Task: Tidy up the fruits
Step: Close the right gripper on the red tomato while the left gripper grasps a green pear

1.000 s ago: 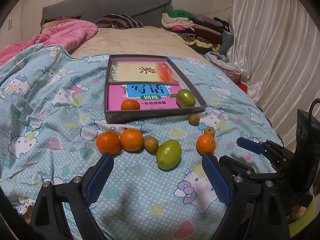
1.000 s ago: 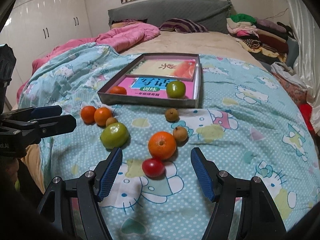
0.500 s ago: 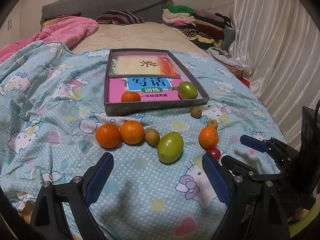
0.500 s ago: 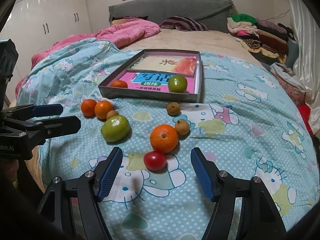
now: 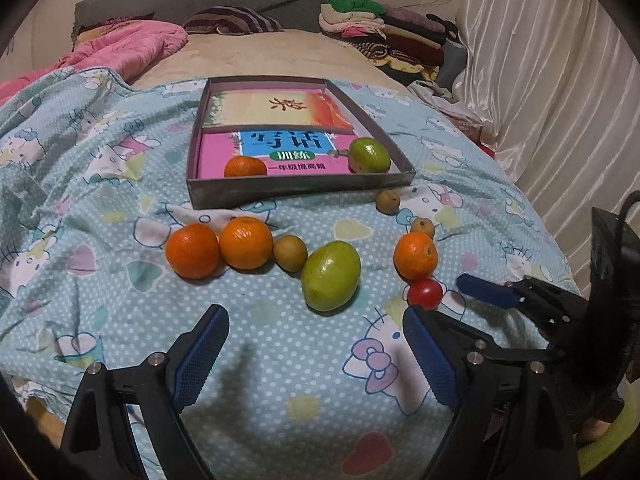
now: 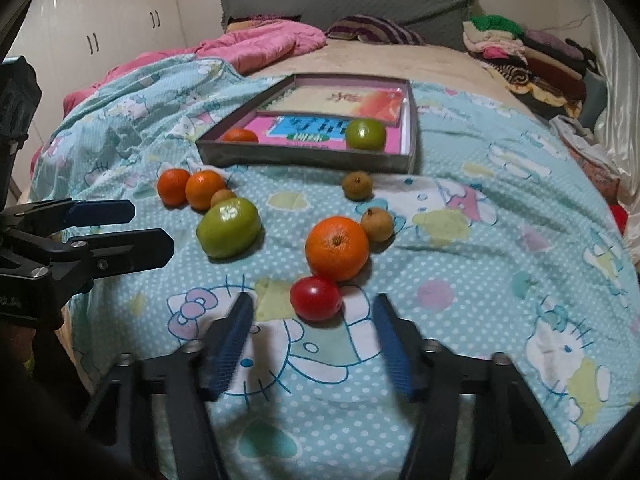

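A small red tomato (image 6: pixel 316 298) lies on the blue patterned blanket, just below an orange (image 6: pixel 337 248). My right gripper (image 6: pixel 312 332) has its jaws closing, with the tomato at their tips and both pads clear of it. My left gripper (image 5: pixel 316 344) stands wide open over bare blanket, short of a green fruit (image 5: pixel 331 275). Left of that fruit lie two oranges (image 5: pixel 192 250) and a small brown fruit (image 5: pixel 290 253). The grey box (image 5: pixel 300 188) behind holds an orange (image 5: pixel 245 167) and a green fruit (image 5: pixel 369 155) on books.
Two more small brown fruits (image 6: pixel 357 186) lie between the box and the orange. A pink quilt (image 6: pixel 260 46) and striped pillow sit at the bed's head. Folded clothes (image 5: pixel 380 28) are piled at the far right, beside a white curtain (image 5: pixel 560 80).
The right gripper's fingers have drawn closer together and sit nearer the tomato. The left gripper has stayed wide open and has hardly moved.
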Action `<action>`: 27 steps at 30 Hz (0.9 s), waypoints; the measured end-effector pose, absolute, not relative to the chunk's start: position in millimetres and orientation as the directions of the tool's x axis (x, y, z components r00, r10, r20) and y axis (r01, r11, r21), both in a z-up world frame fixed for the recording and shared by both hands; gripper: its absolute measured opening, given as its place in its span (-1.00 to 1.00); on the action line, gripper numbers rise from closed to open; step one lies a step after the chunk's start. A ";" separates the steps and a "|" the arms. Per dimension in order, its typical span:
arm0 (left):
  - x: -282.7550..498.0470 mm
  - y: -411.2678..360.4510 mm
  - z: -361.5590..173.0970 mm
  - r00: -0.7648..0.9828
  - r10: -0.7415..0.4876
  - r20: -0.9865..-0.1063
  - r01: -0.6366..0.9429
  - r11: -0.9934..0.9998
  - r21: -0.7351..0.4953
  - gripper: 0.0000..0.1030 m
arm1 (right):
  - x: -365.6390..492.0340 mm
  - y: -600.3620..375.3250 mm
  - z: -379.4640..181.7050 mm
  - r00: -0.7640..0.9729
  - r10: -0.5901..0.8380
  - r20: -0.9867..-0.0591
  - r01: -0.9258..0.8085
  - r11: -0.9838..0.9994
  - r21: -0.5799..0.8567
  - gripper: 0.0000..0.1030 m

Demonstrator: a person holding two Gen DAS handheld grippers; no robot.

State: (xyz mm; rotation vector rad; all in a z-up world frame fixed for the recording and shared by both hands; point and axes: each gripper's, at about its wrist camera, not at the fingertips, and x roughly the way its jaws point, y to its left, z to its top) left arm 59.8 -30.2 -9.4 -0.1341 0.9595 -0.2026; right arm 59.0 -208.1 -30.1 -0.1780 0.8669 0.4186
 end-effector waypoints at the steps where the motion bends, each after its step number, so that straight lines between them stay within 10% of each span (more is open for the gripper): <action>1: 60.6 -30.9 -11.3 0.555 -0.230 -0.799 0.110 0.973 -0.203 0.70 | 60.9 -208.0 -33.2 0.569 0.282 -0.773 -0.424 0.906 0.019 -0.04; 8: 68.9 -34.9 -22.9 0.544 -0.225 -0.808 0.102 0.974 -0.203 0.41 | 70.3 -204.6 -51.1 0.551 0.295 -0.780 -0.429 0.903 0.038 -0.38; 27: 105.3 -56.8 -43.7 0.503 -0.213 -0.838 0.080 0.976 -0.200 -0.19 | 69.2 -217.1 -51.0 0.565 0.348 -0.748 -0.435 0.896 0.088 -0.40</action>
